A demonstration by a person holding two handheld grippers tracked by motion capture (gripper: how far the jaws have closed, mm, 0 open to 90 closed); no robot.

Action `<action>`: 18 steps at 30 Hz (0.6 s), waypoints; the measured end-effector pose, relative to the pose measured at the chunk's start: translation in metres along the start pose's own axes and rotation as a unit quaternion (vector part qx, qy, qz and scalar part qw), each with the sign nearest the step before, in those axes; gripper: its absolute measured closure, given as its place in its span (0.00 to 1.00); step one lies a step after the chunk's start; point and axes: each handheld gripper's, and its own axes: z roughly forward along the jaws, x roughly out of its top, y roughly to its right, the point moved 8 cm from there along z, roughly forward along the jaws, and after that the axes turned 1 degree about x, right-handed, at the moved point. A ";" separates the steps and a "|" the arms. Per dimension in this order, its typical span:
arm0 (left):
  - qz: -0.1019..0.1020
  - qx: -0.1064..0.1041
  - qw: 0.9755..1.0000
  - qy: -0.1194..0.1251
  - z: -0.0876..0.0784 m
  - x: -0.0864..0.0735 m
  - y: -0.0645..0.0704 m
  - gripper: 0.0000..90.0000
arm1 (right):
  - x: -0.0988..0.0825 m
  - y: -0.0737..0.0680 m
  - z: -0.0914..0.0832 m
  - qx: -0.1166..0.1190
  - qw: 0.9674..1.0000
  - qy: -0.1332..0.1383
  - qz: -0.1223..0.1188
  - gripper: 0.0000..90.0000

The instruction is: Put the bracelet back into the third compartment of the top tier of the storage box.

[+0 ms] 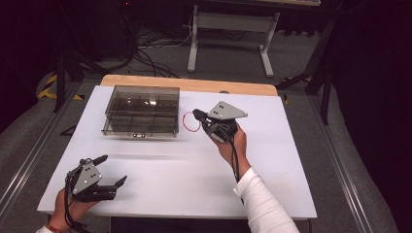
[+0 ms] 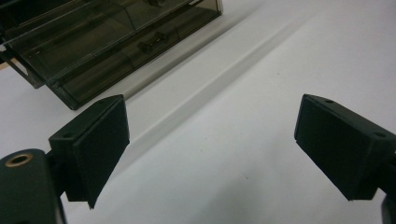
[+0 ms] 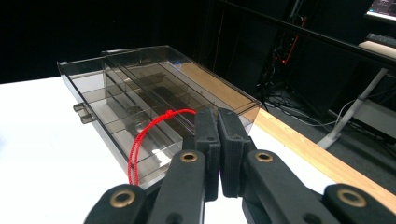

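Note:
A thin red cord loop [image 1: 187, 122] hangs at the tip of my right gripper [image 1: 196, 114], just right of a smoky clear compartment box [image 1: 141, 111] at the back of the white table. In the right gripper view the jaws of the right gripper [image 3: 217, 114] are pressed together, and the red cord [image 3: 140, 140] curves out from their left side in front of the box [image 3: 140, 93]. My left gripper [image 1: 114, 169] rests near the front left corner with its jaws wide apart. In its own view the left gripper [image 2: 210, 135] has only bare table between the pads, and the box [image 2: 107, 42] lies farther off.
The white table top [image 1: 170, 179] has a wooden strip [image 1: 184, 83] along its far edge. The box has several dividers and small front handles [image 3: 80, 113]. Beyond the table are a white stand [image 1: 228, 29] and floor cables. Metal rails run along both sides.

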 end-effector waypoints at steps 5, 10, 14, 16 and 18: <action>0.008 -0.007 1.000 -0.002 0.001 0.001 0.003 0.12 | 0.005 -0.003 0.005 -0.005 1.000 0.003 0.004 0.99; 0.010 -0.007 1.000 -0.003 0.002 0.000 0.003 0.12 | 0.011 -0.007 0.013 -0.001 1.000 0.005 0.006 0.99; 0.003 -0.007 1.000 -0.002 0.002 -0.001 0.002 0.12 | 0.011 -0.012 0.027 0.007 1.000 -0.001 0.007 0.99; 0.003 -0.008 1.000 0.000 0.002 0.000 0.003 0.12 | 0.010 -0.014 0.033 0.009 1.000 -0.003 0.006 0.99; 0.007 -0.009 1.000 -0.001 0.002 0.000 0.003 0.12 | 0.010 -0.016 0.037 0.012 1.000 -0.003 0.010 0.99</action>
